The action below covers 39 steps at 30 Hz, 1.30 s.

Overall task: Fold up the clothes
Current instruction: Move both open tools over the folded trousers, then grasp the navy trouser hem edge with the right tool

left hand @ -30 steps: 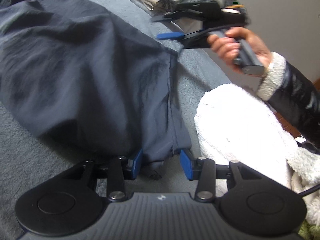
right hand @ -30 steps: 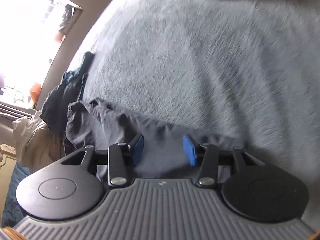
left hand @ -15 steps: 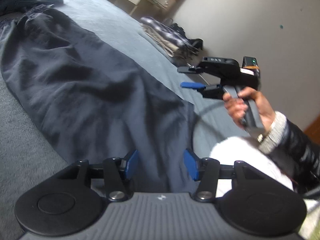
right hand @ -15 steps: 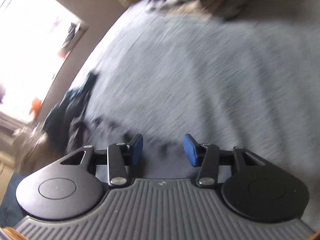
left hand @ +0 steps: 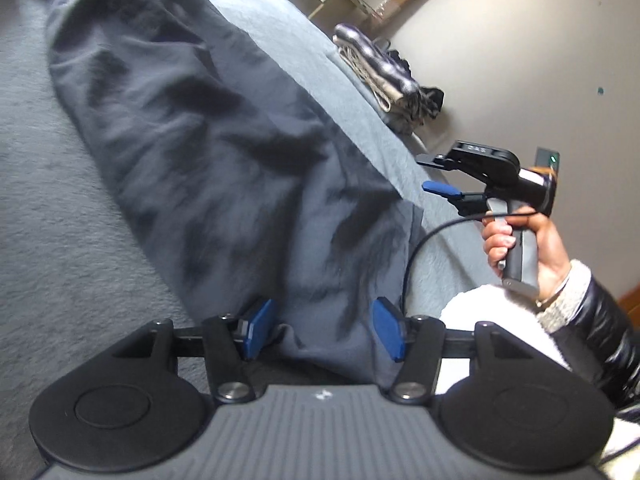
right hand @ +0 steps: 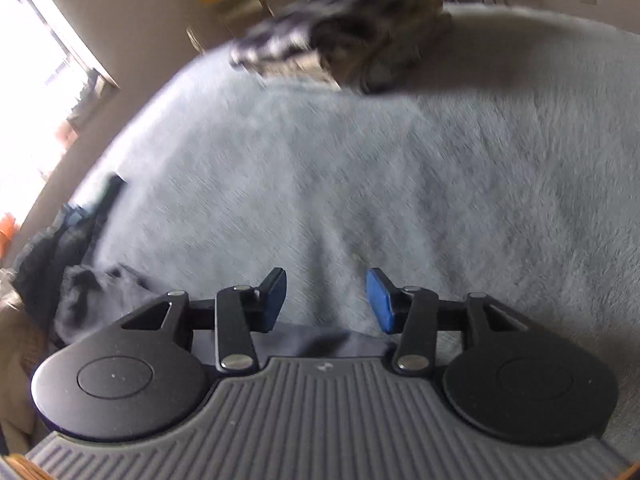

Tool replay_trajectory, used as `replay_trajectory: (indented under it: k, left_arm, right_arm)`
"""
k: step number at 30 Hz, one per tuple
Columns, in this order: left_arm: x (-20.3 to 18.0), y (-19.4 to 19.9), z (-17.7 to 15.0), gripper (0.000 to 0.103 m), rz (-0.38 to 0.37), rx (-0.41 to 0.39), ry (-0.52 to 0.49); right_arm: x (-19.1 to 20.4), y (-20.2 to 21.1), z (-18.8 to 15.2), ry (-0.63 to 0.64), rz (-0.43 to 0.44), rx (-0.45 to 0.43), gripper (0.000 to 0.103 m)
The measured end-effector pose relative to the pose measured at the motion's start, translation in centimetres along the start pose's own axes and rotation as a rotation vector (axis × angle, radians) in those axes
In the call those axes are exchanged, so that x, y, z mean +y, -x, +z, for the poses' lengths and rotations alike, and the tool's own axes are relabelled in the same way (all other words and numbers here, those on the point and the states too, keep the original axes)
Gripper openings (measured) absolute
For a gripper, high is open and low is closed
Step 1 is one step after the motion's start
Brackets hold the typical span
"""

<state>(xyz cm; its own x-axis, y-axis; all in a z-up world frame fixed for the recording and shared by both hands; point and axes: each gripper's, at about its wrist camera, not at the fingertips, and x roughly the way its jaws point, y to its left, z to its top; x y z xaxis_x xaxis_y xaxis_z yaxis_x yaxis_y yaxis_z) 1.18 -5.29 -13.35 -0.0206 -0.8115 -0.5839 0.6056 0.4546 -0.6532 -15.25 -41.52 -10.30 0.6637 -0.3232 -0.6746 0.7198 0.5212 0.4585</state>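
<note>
Both jaws parted, left hand-held gripper straddling dark garment

The dark garment before me was thin, matt woven cloth, creased all over, and it lay on a grey blanket of soft, fuzzy nap. My left gripper had matt black plastic arms, smooth blue pads and shiny metal pivots.
</note>
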Motion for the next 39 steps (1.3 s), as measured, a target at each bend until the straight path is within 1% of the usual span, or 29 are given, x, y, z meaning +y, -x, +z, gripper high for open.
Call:
replay_trajectory:
  k: [2,4,5,7,9,11,13,14,16,18,19,21,22,25,28,29,30,32,35,37,38,39]
  left_arm:
    - [0.1,0.9,-0.1,0.058,-0.004,-0.015,0.023]
    - [0.3,1.8,-0.3,0.059,0.003,-0.03,0.045]
    - [0.4,2.1,-0.3,0.059,0.01,-0.033,0.056]
    - [0.6,2.7,-0.4,0.059,0.027,-0.041,0.08]
    - [0.9,3.0,-0.5,0.059,0.041,-0.051,0.121]
    - [1.4,3.3,-0.5,0.059,0.058,-0.065,0.162]
    - [1.8,3.6,-0.6,0.059,0.075,-0.079,0.203]
    - [2.0,3.8,-0.6,0.059,0.084,-0.086,0.223]
    - [2.4,4.1,-0.5,0.059,0.097,-0.108,0.263]
    - [2.9,4.5,-0.4,0.06,0.105,-0.134,0.302]
    - [3.1,4.7,-0.4,0.06,0.109,-0.146,0.322]
    - [3.5,4.9,-0.3,0.06,0.124,-0.165,0.35]
    - [3.7,5.0,-0.3,0.06,0.133,-0.171,0.361]
    - [4.6,4.9,-0.4,0.059,0.144,-0.174,0.409]
    - [5.3,4.6,-0.6,0.055,0.144,-0.176,0.441]
    - [5.4,4.5,-0.6,0.052,0.147,-0.176,0.448]
    - [5.6,4.4,-0.6,0.047,0.152,-0.176,0.453]
    - [5.6,4.2,-0.6,0.043,0.163,-0.17,0.445]
    - [5.5,3.7,-0.5,0.037,0.168,-0.156,0.426]
    - [5.4,3.3,-0.3,0.032,0.172,-0.148,0.421]
    - [5.3,3.0,-0.2,0.027,0.176,-0.143,0.42]
    - [5.2,2.8,-0.1,0.02,0.181,-0.139,0.416]
  right_arm:
    - [0.6,1.3,0.1,0.019,0.054,-0.044,0.044]
    - [1.6,3.1,0.1,0.077,0.13,-0.087,0.044]
    - [2.1,3.9,0.1,0.1,0.178,-0.097,0.045]
    - [3.1,5.5,0.0,0.139,0.307,-0.087,0.045]
    - [4.2,6.8,-0.6,0.19,0.437,-0.05,0.046]
    - [5.2,8.2,-1.5,0.25,0.548,0.009,0.047]
    - [6.1,8.9,-2.9,0.312,0.625,0.095,0.048]
    - [6.7,9.3,-4.0,0.352,0.639,0.145,0.048]
    - [7.9,9.9,-6.4,0.455,0.645,0.241,0.048]
    - [9.2,10.6,-9.2,0.597,0.614,0.311,0.048]
    - [9.8,11.1,-10.9,0.681,0.591,0.33,0.048]
    - [10.9,11.7,-13.9,0.865,0.515,0.346,0.048]
    - [11.4,11.7,-15.2,0.937,0.484,0.349,0.048]
    - [12.3,11.4,-18.0,1.075,0.447,0.398,0.048]
    - [13.1,11.2,-20.2,1.202,0.393,0.417,0.048]
    - [13.3,11.1,-20.9,1.241,0.375,0.422,0.048]
    - [13.5,10.8,-21.5,1.269,0.362,0.441,0.047]
    - [13.6,10.4,-22.3,1.308,0.336,0.462,0.046]
    - [13.5,9.3,-23.0,1.323,0.292,0.502,0.045]
    - [13.4,8.8,-22.9,1.312,0.277,0.513,0.041]
    - [13.4,8.6,-22.7,1.302,0.271,0.514,0.034]
    - [13.3,8.5,-22.4,1.279,0.268,0.517,0.024]
